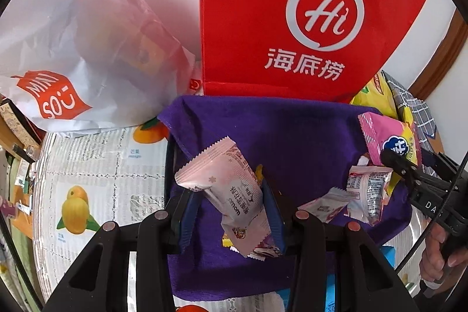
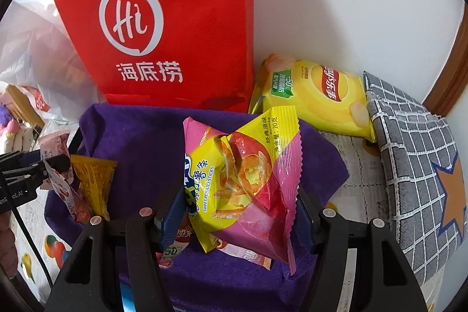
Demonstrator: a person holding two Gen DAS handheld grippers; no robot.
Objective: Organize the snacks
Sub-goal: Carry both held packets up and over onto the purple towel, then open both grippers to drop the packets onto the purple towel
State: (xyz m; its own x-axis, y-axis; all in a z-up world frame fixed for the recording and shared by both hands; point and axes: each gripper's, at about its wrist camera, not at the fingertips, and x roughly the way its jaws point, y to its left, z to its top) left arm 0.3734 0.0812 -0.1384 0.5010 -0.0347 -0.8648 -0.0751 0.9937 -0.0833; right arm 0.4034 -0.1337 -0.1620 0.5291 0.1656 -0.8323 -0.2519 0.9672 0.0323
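Left gripper (image 1: 231, 212): my jaws clamp a pale pink wrapped snack (image 1: 231, 189) above the purple cloth (image 1: 292, 136).
Right gripper (image 2: 242, 209): mine pinches a crinkled pink-yellow sweet potato sticks bag (image 2: 242, 180).

White wall (image 2: 351, 5) (brown wooden trim (image 2: 450, 78) at right) behind fruit-print tablecloth (image 1: 96, 165).

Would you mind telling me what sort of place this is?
Probably a home table corner: a fruit-print tablecloth, a red Haidilao shopping bag against the wall, and a Lay's chip bag.
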